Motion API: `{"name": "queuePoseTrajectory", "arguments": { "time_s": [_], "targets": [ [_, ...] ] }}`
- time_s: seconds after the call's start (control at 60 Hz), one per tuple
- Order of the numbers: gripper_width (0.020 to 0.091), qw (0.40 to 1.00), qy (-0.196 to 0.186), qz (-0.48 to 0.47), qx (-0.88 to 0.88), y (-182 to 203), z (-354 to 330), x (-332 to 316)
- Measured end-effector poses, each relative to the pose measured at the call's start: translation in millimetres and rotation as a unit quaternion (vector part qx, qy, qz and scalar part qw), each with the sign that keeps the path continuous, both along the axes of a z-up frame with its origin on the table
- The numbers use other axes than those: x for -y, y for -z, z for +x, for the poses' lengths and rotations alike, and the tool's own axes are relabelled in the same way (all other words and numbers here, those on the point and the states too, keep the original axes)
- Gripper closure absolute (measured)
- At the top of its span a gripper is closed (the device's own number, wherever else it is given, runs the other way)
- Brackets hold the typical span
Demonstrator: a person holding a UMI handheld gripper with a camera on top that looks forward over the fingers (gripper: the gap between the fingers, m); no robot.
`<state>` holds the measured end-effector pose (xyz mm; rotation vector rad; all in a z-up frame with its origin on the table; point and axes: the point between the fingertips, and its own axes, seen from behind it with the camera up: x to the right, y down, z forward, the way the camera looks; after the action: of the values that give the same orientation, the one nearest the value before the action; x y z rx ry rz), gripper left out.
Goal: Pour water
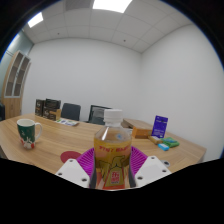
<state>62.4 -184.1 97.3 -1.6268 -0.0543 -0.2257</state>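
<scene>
Bottle [113,152]: nearest item, clamped between your gripper [113,172] pads at its labelled middle. Probably light, thin-walled, slick; squeeze gently, hold mid-body. Cup [27,132]: far left on table [60,140], likely the pouring target.

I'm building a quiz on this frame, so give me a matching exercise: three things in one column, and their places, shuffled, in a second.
Things:
1. bottle
2. cup
3. purple box

Places:
A. on the table, off to the left of the tool's fingers
B. on the table, beyond the fingers to the right
C. between the tool's fingers, clamped by both

Pairs: 1-C, 2-A, 3-B
</scene>
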Motion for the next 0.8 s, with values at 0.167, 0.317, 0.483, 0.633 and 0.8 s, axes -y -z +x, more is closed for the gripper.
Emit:
{"name": "queuePoseTrajectory", "arguments": {
  "time_s": [0.167, 0.317, 0.483, 0.633, 0.8],
  "targets": [
    [0.0653, 0.978, -0.014, 0.036, 0.205, -81.7, -49.1, -16.0],
    [0.0654, 0.891, -0.036, 0.066, 0.448, -128.4, -131.7, -37.1],
    [0.0656, 0.732, -0.073, 0.050, 0.676, -98.4, -202.8, -52.7],
    [0.0653, 0.594, -0.077, 0.054, 0.799, -84.4, -223.5, -62.2],
    [0.0655, 0.557, -0.073, 0.046, 0.826, -79.0, -228.1, -66.3]
  ]
}}
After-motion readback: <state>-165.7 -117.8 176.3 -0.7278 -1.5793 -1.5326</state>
